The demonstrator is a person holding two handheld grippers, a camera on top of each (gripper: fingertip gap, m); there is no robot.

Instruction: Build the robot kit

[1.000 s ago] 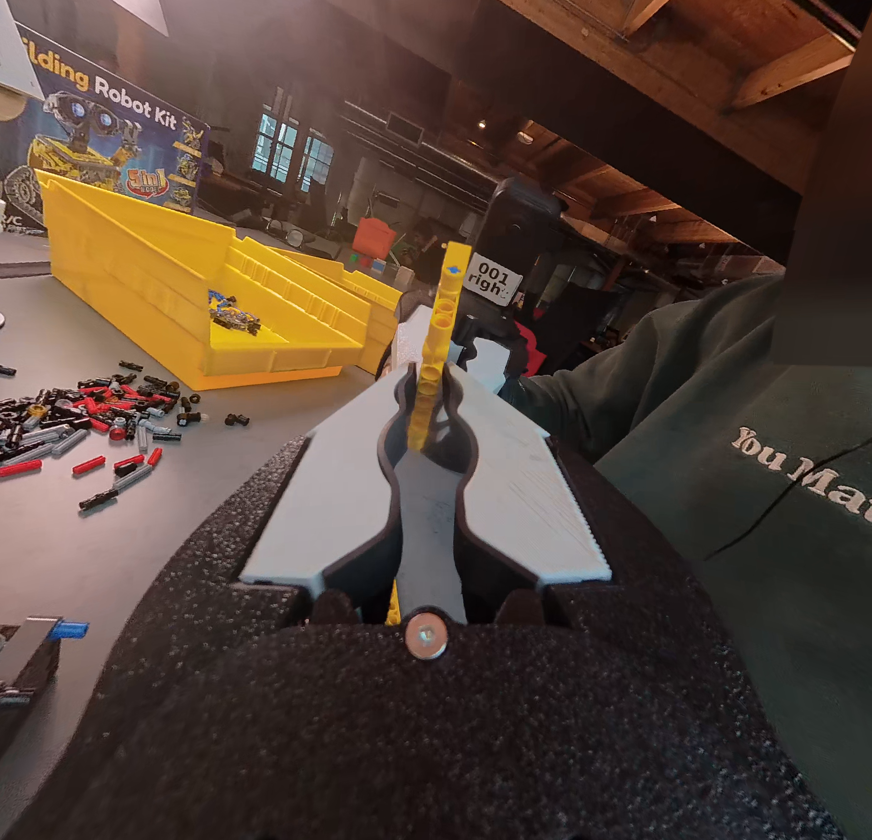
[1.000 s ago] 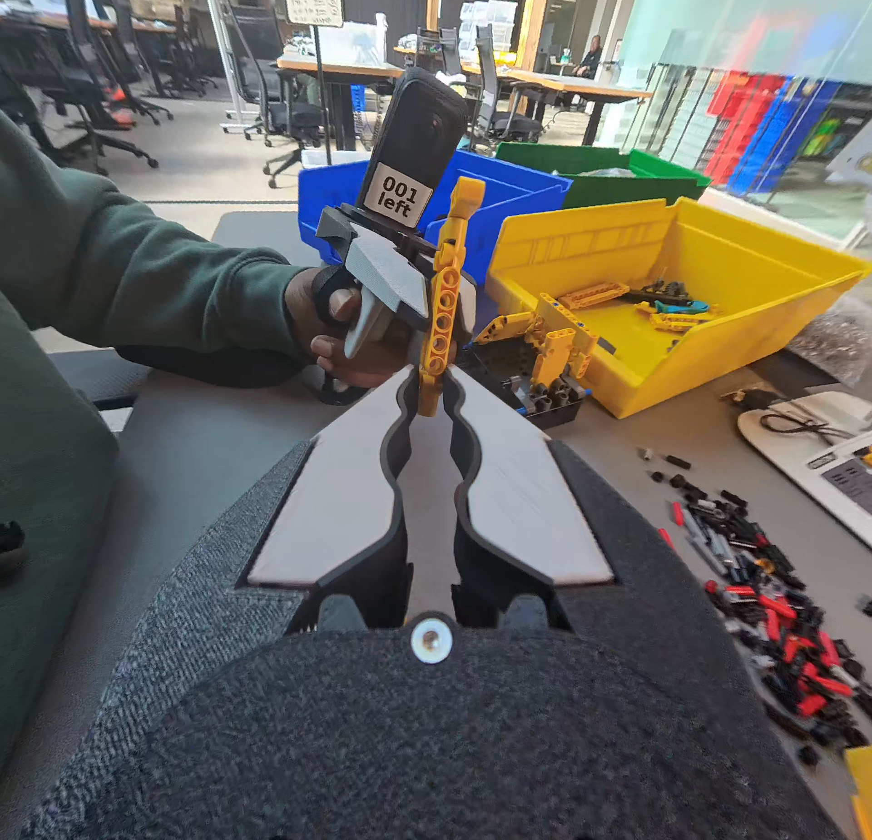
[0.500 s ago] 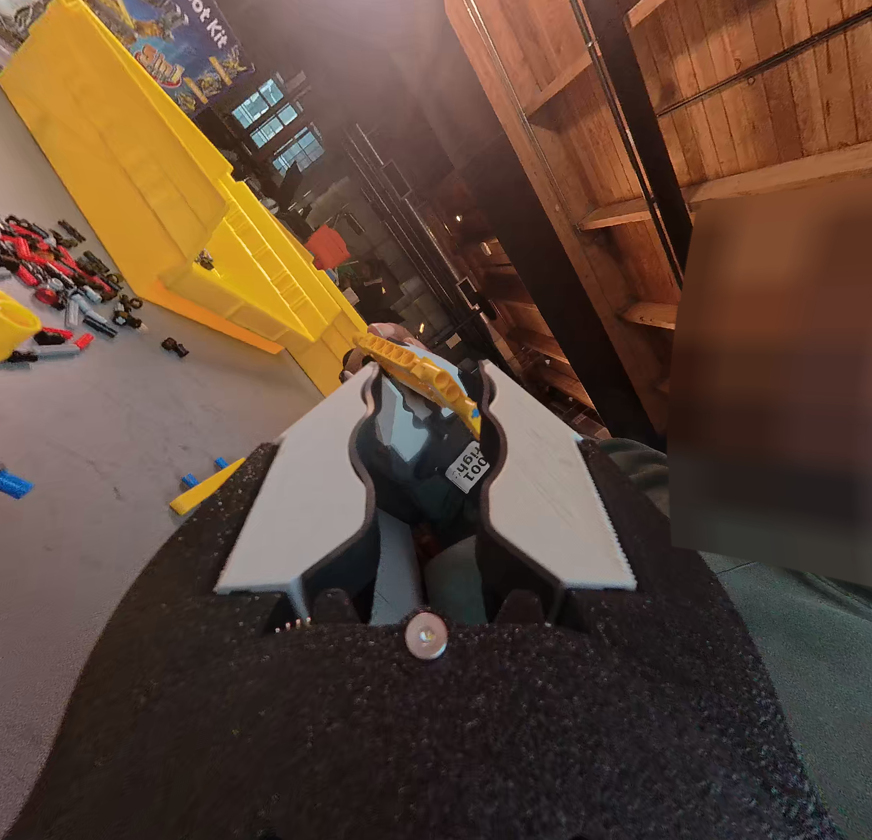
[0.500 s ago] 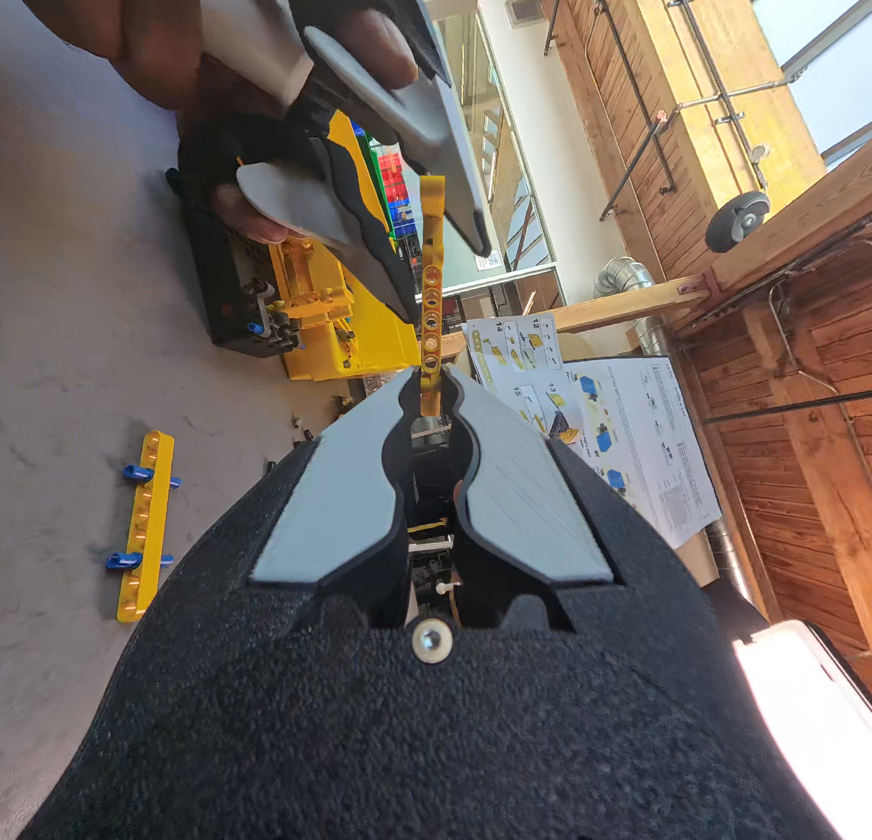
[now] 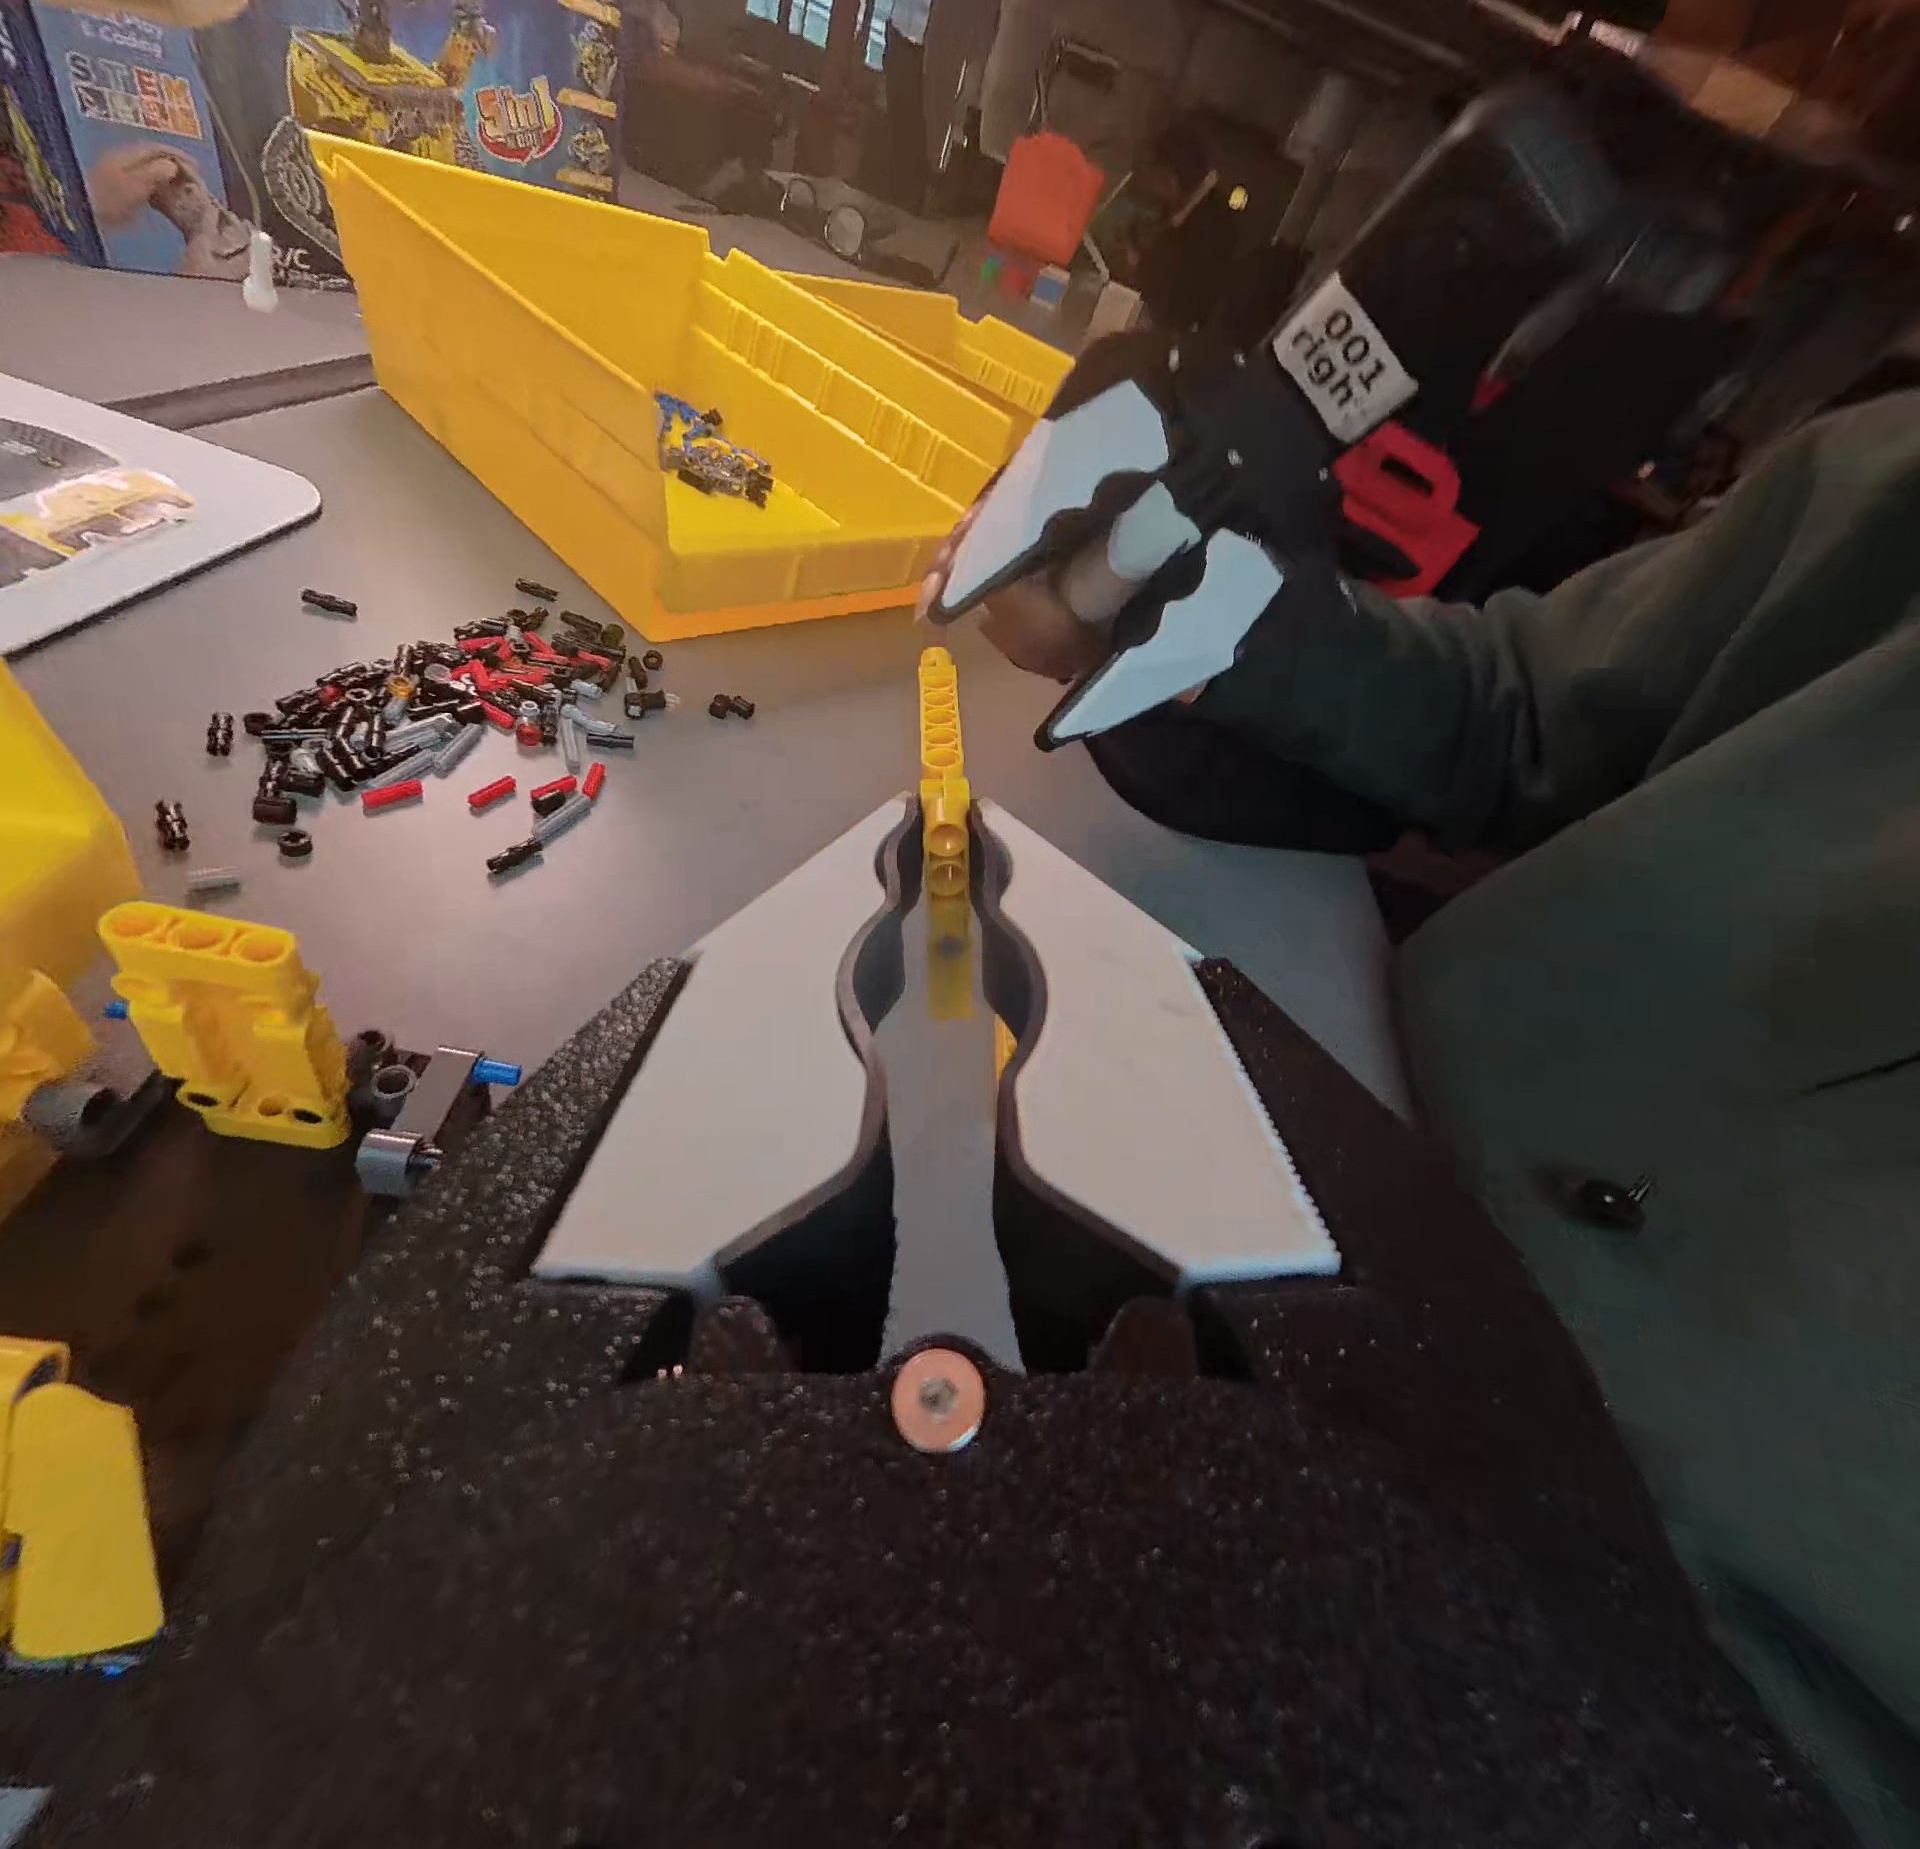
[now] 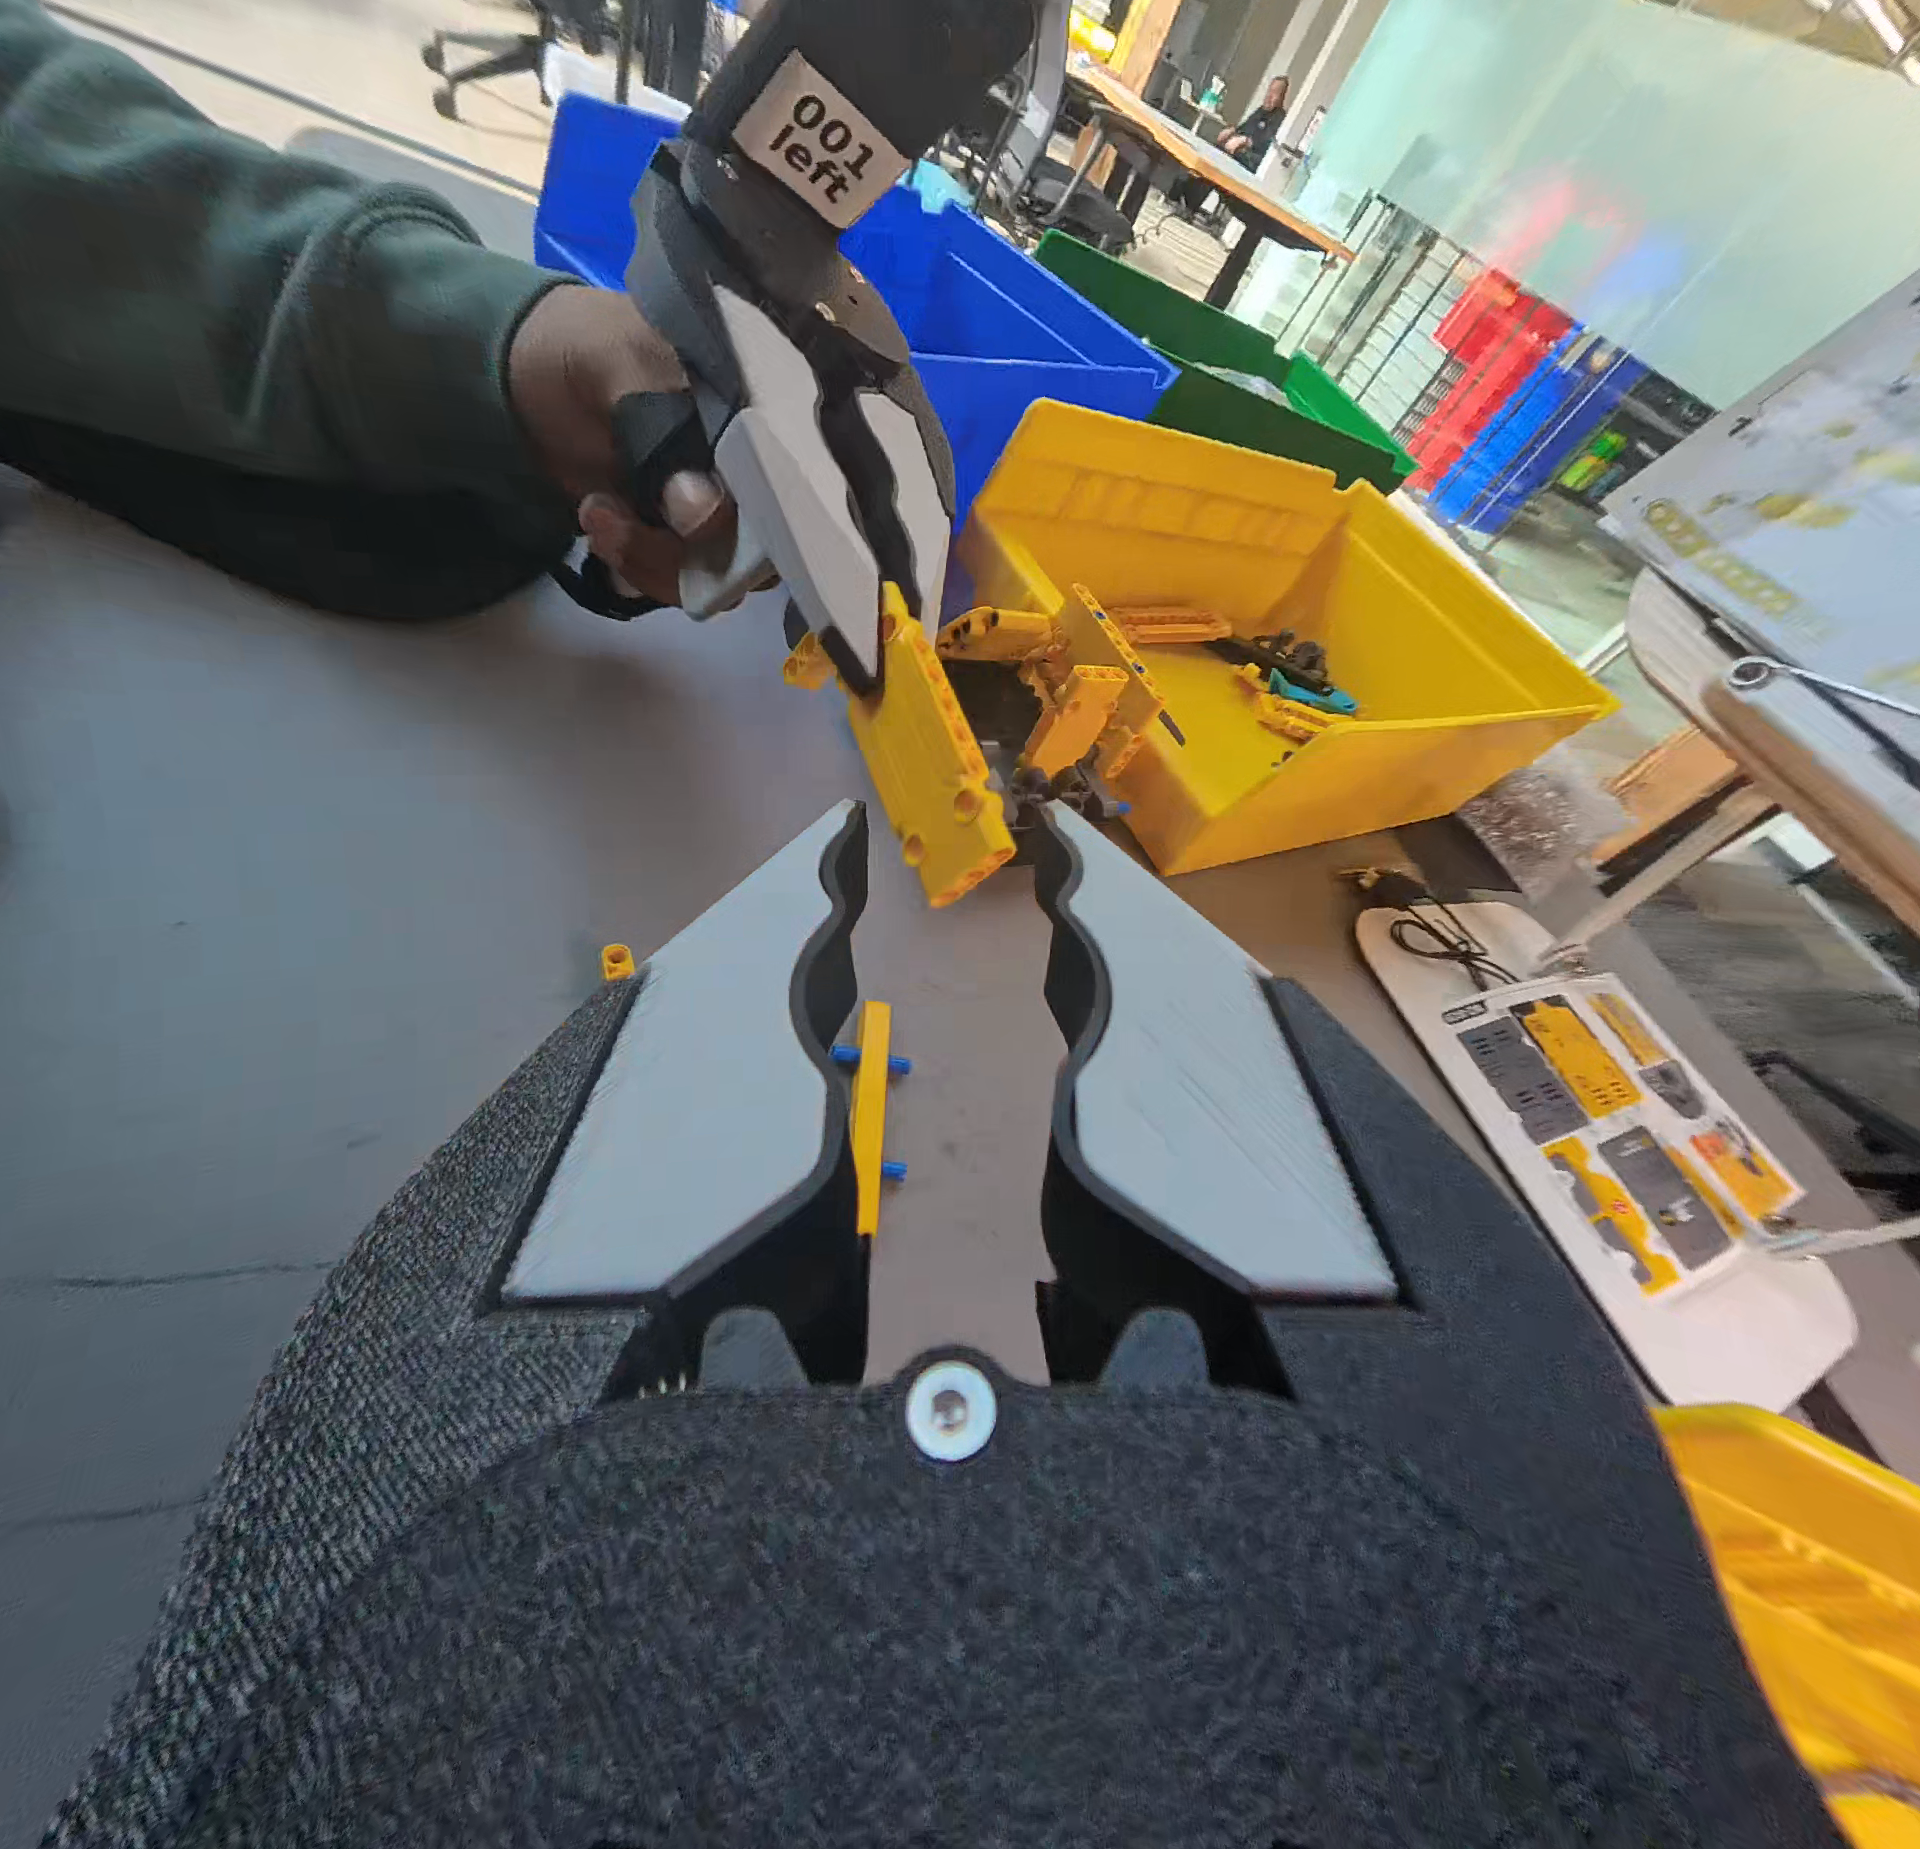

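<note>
Left gripper [image 5: 943, 812] is pinched onto a yellow perforated beam [image 5: 940, 719]; fingertips are clamped on its near end and the rest of the beam sticks forward over the grey table [image 5: 727, 864]; in the right wrist view the same gripper [image 6: 894, 646] shows with the beam [image 6: 925, 750] as a broad yellow piece angled downward, a hand [image 6: 613, 459] in a dark green sleeve [image 6: 239, 345] around the handle.

Right gripper [image 6: 951, 823] is spread wide with nothing between its fingers; in the left wrist view it [image 5: 987, 667] hangs just beyond the tip of the beam, jaws apart, not touching it as far as can be seen; on the table under its jaws lies a second yellow beam with blue pins [image 6: 871, 1124]; a tiny yellow piece [image 6: 617, 958] sits beside the left finger.

Around them: a yellow bin [image 5: 582, 345] behind a scatter of small black, red and grey pins [image 5: 436, 708]; a partly built yellow and black assembly [image 5: 229, 1030] at the left edge; a kit box [image 5: 436, 85] behind the bin; in the right wrist view another yellow bin [image 6: 1455, 636] holding loose yellow parts, a blue bin [image 6: 987, 313] and a green bin [image 6: 1195, 345] behind it, and an instruction sheet [image 6: 1600, 1124] on the right.
</note>
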